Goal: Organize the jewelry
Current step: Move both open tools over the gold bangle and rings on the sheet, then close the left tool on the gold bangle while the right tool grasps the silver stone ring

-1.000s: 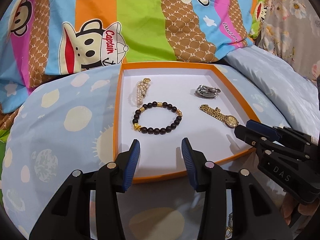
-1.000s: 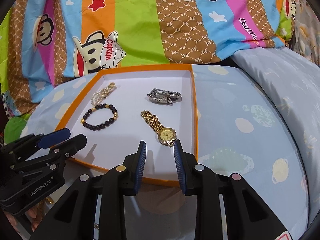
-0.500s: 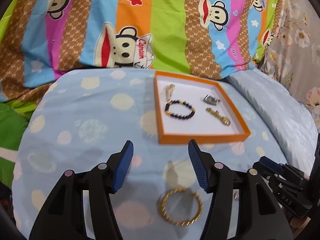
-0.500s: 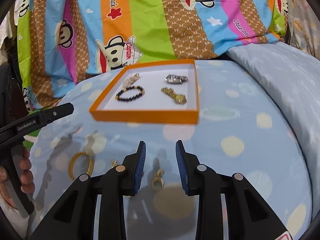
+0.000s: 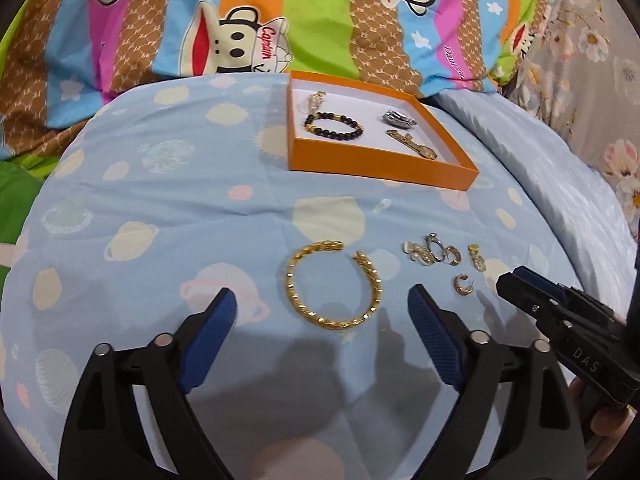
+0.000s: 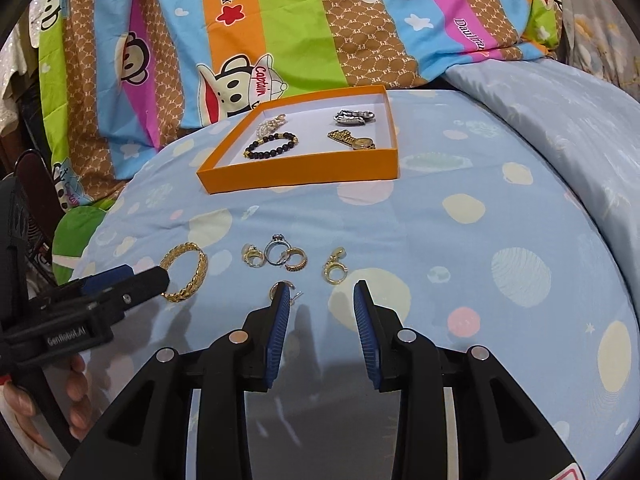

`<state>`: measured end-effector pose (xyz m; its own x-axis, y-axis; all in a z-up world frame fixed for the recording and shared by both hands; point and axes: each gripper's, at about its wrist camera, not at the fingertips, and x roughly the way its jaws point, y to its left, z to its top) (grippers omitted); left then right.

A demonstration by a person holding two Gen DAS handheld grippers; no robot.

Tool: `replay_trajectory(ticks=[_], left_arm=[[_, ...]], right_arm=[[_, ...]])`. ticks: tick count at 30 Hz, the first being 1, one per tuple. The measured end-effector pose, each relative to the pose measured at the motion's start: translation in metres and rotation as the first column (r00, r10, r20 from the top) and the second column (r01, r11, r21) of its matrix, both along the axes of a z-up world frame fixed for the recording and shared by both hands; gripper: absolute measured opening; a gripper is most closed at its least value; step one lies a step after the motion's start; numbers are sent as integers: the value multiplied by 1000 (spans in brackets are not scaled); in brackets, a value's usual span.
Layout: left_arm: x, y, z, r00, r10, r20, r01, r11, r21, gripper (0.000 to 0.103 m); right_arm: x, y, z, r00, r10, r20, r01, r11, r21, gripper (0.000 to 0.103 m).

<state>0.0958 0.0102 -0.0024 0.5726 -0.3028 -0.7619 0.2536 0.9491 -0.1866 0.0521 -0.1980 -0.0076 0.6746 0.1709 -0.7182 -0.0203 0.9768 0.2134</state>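
While both tools are held low over the pale blue bedsheet printed with cream planets (image 5: 168,216), the left gripper (image 5: 322,312) is seen with its blue-padded jaws spread wide and nothing between them; the twisted gold open bangle (image 5: 334,284) lies flat on the sheet just ahead of the gap, touched by neither pad; the right gripper (image 6: 318,304) is likewise released, its jaws parted and empty; a small gold hoop earring (image 6: 286,290) lies beside its left fingertip, partly hidden behind the pad, contact not to be judged; a loose cluster of small rings and earrings (image 6: 276,258) is scattered on the sheet beyond the fingertips, with a separate gold clip earring (image 6: 334,266) just to its right; in the left wrist view the same cluster (image 5: 434,252) is noted to the right of the bangle, near the tip of the right gripper; farther back, an orange-walled shallow box with a white floor (image 6: 304,178) rests on the sheet; within it are recorded a black bead bracelet with gold spacers (image 6: 272,146), a pearl-and-gold piece (image 6: 272,124) behind it, a silver metal watch (image 6: 354,117), and a gold link watch (image 6: 354,140), all apart from one another save bracelet and pearls, which lie close; a striped monkey-print quilt (image 6: 280,20) is bunched behind the box.
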Motion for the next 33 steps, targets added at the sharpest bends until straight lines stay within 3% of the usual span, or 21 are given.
replay_trajectory(ticks=[6,12,22,26,29,33], left_arm=[[10,-21,-14,1000,-11,-19,13,997,76,85],[9,-23,-13,1000,-26,12,25,995,97,55],[6,-5,1,999,-11,36,9,999,37,55],[10,6,2,998,20,58,-24,998,64,55],[14,16,-2,998,40,39,-42,998,45,55],[15,21,-5,998,50,34,-52,998,36,55]], right_arm=[[-2,-10,-1,1000,-30,-2,30,1000,5,35],[4,-10,2,1000,-28,4,28,1000,11,38],[27,26,7,997,73,14,-74,997,14,38],[35,45,2,993,122,-1,-122,992,13,34],[42,53,-6,989,145,-34,-144,989,32,20],[46,53,-13,990,125,-57,-124,992,31,20]])
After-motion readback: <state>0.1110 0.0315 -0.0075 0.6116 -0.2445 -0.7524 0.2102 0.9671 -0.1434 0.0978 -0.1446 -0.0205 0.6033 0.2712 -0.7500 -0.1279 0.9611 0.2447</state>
